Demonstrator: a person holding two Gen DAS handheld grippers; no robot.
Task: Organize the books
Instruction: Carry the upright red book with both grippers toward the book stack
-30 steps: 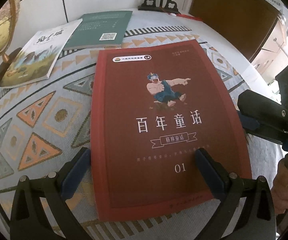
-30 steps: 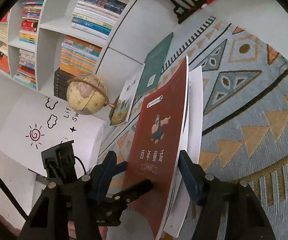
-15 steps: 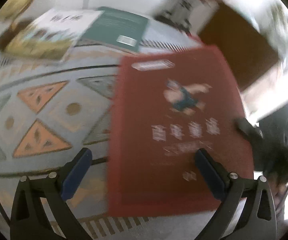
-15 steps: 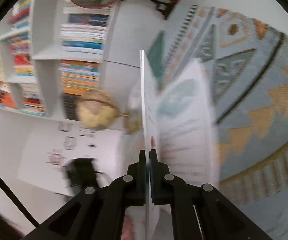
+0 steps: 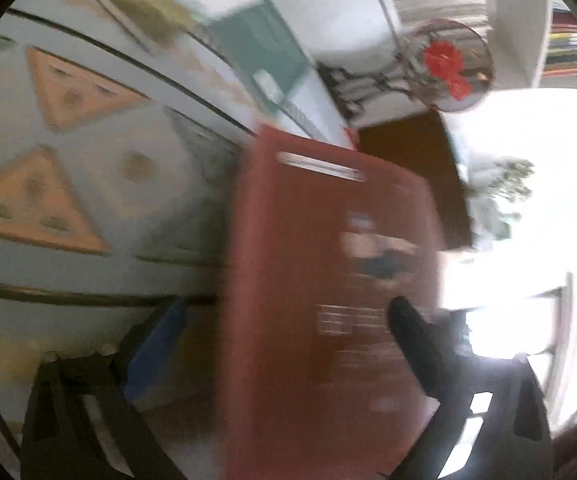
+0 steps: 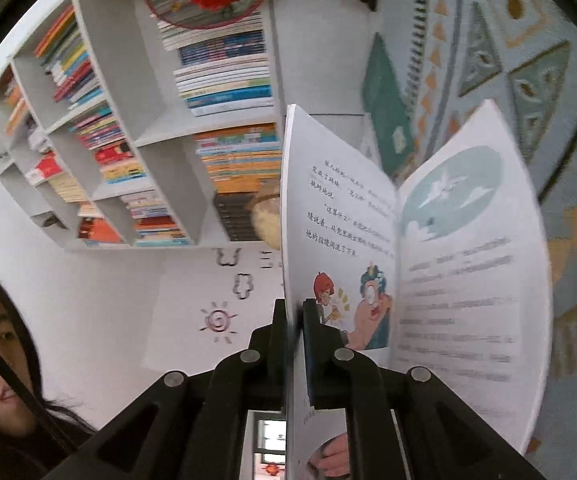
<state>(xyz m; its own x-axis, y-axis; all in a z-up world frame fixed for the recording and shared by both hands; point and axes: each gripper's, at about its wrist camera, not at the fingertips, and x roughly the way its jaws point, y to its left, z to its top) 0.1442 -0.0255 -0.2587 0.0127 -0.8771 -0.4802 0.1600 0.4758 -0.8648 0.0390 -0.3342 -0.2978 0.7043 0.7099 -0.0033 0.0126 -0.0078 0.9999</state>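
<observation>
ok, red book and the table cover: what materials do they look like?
Red book: paper, thin soft cover; the pinched front part bows, pages fan open. Finish unclear, blurred. Table cover: apparently woven fabric, matte, with a repeating geometric pattern.

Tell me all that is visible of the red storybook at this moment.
The red storybook is a thin paperback with a dark red cover, pale blurred print and a cartoon figure. It is lifted off the patterned tablecloth and hangs open; white inner pages show Chinese text and coloured drawings. The right gripper is shut on its cover and front leaves. The left gripper straddles it, jaws closing, not yet pressing.
</observation>
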